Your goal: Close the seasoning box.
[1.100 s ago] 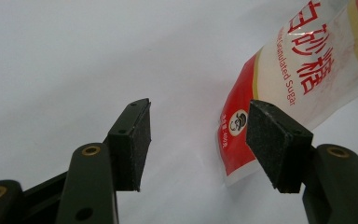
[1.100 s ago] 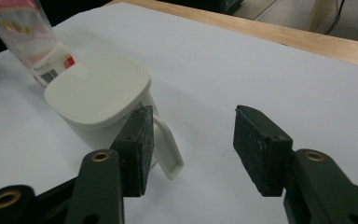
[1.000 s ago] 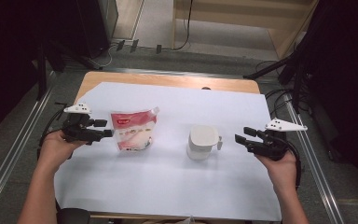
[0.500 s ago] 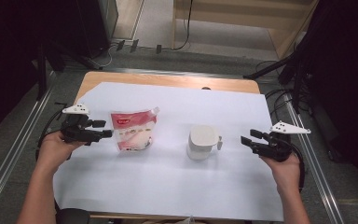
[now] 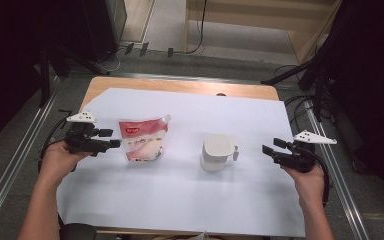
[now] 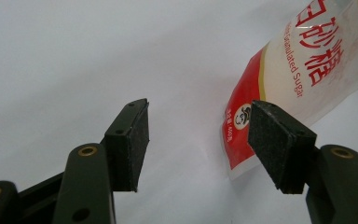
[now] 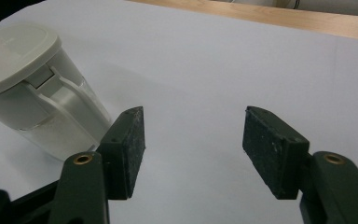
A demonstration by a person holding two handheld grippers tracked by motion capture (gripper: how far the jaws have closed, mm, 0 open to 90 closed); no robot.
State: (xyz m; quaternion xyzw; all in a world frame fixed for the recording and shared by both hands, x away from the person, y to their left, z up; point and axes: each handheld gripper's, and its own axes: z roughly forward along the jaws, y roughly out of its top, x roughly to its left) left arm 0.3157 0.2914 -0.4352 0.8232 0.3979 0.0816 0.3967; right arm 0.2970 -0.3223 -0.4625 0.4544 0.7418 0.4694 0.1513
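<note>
My left claw (image 5: 114, 138) gapes empty beside the sugar bag (image 5: 142, 139); my right claw (image 5: 271, 146), jaws just widening, holds nothing near the lidded jug (image 5: 217, 152).

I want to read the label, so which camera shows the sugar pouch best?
The left gripper view: the sugar pouch lies close ahead of the open jaws, and its red print, including "Granulated Sugar", is readable, though the frame cuts it off. The high view shows the whole pouch on the white sheet beside the left gripper, print too small to read.
</note>
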